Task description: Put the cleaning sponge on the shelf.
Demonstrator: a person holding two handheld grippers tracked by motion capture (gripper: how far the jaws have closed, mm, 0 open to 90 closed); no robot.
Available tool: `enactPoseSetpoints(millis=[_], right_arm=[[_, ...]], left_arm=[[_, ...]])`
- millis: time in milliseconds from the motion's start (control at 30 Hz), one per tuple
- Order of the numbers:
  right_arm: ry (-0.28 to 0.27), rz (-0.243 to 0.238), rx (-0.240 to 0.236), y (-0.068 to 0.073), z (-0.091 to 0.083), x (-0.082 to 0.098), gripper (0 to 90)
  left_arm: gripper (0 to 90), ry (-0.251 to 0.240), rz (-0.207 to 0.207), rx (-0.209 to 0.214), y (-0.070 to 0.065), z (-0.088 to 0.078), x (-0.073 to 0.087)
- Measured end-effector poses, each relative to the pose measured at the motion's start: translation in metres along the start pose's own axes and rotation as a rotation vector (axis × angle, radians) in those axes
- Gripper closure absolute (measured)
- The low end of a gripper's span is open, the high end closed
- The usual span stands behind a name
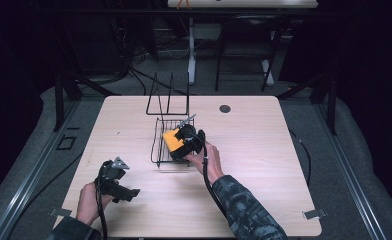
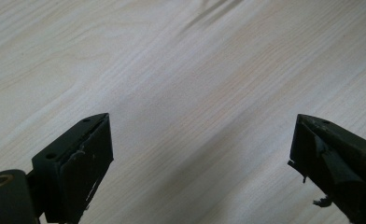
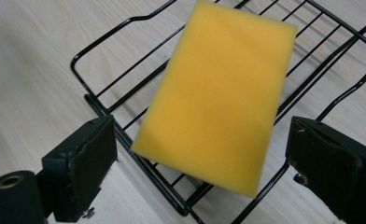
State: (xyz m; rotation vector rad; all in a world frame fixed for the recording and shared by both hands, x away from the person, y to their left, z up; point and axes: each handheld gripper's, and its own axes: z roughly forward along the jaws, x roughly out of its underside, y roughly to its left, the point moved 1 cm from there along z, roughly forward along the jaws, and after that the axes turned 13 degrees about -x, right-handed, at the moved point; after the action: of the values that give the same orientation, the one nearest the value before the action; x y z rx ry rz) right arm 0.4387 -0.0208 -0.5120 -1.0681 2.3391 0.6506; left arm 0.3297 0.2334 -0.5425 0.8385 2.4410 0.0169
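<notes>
The left tongs (image 1: 134,192) hang released, jaws wide apart over bare bench (image 2: 181,84). The right tongs (image 3: 200,154) are released too, jaws spread either side of a yellow sponge (image 3: 216,95) without touching it. The sponge is a plain rectangular block, smooth and evenly yellow, lying flat in the black wire rack (image 3: 102,100) near the middle of the bench.

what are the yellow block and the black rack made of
The yellow block looks like soft foam, probably a sponge: matte, finely porous surface, slightly rounded edges. The black rack seems to be thin metal wire with a glossy black coating; its rods catch highlights. The table shows pale wood grain, possibly laminate.
</notes>
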Motion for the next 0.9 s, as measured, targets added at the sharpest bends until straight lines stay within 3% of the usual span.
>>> enactPoseSetpoints(millis=[167,567,900], right_arm=[[-0.003,-0.042,-0.008,0.006,-0.015,0.009,8.3],[-0.031,-0.071,-0.006,0.012,-0.057,0.038,9.3],[-0.047,-0.062,0.029,0.011,-0.095,0.071,9.9]], left_arm=[[6.0,0.0,-0.001,-0.003,0.0,0.0,0.0],[6.0,0.003,-0.002,-0.008,0.0,0.0,0.0],[6.0,0.002,-0.003,-0.008,0.0,0.0,0.0]])
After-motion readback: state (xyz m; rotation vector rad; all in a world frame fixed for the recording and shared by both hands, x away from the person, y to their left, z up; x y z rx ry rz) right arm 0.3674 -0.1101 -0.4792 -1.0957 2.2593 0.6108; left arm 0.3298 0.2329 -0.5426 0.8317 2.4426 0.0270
